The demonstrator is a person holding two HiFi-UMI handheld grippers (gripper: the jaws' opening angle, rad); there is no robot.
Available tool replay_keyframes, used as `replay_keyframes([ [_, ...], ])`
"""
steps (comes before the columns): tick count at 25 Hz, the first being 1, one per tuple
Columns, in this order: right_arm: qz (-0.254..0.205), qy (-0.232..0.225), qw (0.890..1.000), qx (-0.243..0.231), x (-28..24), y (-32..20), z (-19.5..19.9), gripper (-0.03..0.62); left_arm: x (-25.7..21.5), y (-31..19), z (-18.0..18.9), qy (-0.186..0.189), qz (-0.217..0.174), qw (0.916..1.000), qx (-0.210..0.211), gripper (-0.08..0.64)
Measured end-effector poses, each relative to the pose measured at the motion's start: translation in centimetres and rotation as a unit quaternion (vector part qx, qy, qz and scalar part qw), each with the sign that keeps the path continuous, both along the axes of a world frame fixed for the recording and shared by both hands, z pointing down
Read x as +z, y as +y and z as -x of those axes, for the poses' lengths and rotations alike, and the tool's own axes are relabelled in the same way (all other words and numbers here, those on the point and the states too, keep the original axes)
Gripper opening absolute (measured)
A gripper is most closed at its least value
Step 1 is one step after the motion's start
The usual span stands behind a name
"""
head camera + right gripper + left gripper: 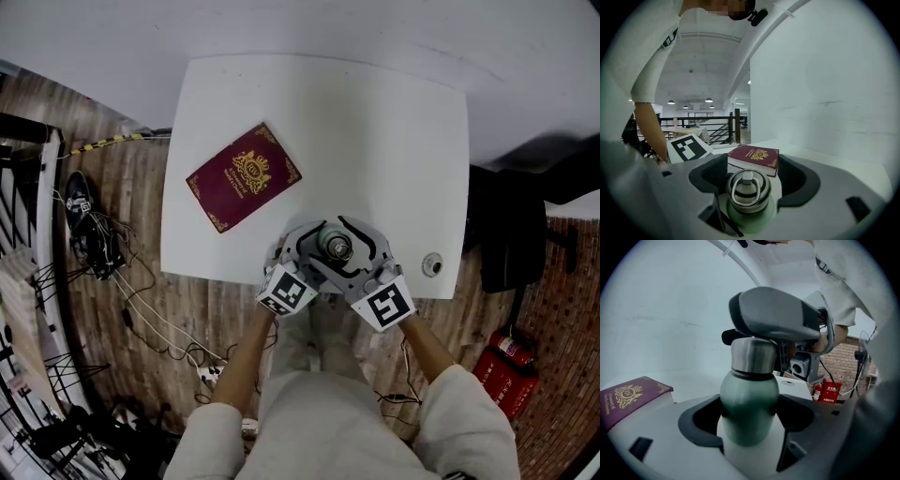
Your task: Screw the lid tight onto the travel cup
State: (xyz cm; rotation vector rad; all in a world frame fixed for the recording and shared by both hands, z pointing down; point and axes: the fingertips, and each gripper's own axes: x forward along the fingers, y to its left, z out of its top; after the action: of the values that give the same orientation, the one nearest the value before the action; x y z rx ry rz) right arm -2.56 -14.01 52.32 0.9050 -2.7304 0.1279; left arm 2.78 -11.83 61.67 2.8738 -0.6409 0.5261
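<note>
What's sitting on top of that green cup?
A steel lid with a wire loop sits on the travel cup. The lid covers the mouth, so the inside cannot be seen.

White table, maroon book lying flat, small round disc, travel cup at front edge

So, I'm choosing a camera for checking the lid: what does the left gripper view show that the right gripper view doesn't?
Left only: the body of the cup, clamped in the left tool, and a fire extinguisher. Right only: the ringed top of the lid, loose between the jaws of the right tool. Both: the maroon book.
</note>
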Motion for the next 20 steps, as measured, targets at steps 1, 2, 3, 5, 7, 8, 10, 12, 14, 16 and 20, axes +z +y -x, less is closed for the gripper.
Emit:
replay_keyframes([
  [1, 0.0, 0.013, 1.0, -0.025, 0.2, 0.2, 0.1, 0.319, 0.0, 0.0, 0.0, 0.0, 0.0, 1.0, 0.0, 0.351],
  [2, 0.0, 0.026, 0.999, -0.047, 0.4, 0.4, 0.1, 0.319, 0.1, 0.0, 0.0, 0.0, 0.0, 1.0, 0.0, 0.351],
  [3, 0.001, 0.037, 0.997, -0.068, 0.6, 0.6, 0.2, 0.319, 0.1, 0.0, 0.0, 0.0, 0.0, 1.0, 0.0, 0.351],
  [5, 0.006, 0.048, 0.993, -0.104, 0.9, 0.9, 0.4, 0.318, 0.2, 0.0, 0.0, 0.0, 0.002, 1.0, 0.0, 0.351],
  [7, 0.01, 0.058, 0.989, -0.136, 1.1, 1.3, 0.6, 0.31, 0.2, -0.1, 0.0, 0.0, 0.0, 1.0, 0.001, 0.351],
  [8, 0.01, 0.063, 0.987, -0.151, 1.2, 1.4, 0.7, 0.308, 0.1, -0.1, -0.1, 0.0, 0.0, 1.0, 0.002, 0.351],
  [10, 0.007, 0.07, 0.982, -0.175, 1.3, 1.6, 0.8, 0.304, 0.1, -0.1, -0.1, 0.0, 0.0, 1.0, 0.003, 0.351],
  [12, 0.007, 0.074, 0.978, -0.198, 1.2, 1.8, 0.8, 0.294, 0.1, 0.0, -0.1, 0.0, 0.0, 1.0, 0.002, 0.351],
  [14, 0.006, 0.079, 0.973, -0.217, 1.2, 2.0, 0.8, 0.279, 0.0, 0.0, 0.0, -0.001, 0.001, 1.0, 0.001, 0.351],
  [16, 0.011, 0.086, 0.969, -0.231, 1.2, 2.2, 0.7, 0.27, 0.0, 0.0, 0.0, 0.0, 0.001, 1.0, 0.002, 0.351],
  [20, 0.01, 0.09, 0.966, -0.242, 1.1, 2.3, 0.8, 0.259, -0.1, 0.0, -0.1, 0.0, 0.0, 1.0, 0.002, 0.351],
])
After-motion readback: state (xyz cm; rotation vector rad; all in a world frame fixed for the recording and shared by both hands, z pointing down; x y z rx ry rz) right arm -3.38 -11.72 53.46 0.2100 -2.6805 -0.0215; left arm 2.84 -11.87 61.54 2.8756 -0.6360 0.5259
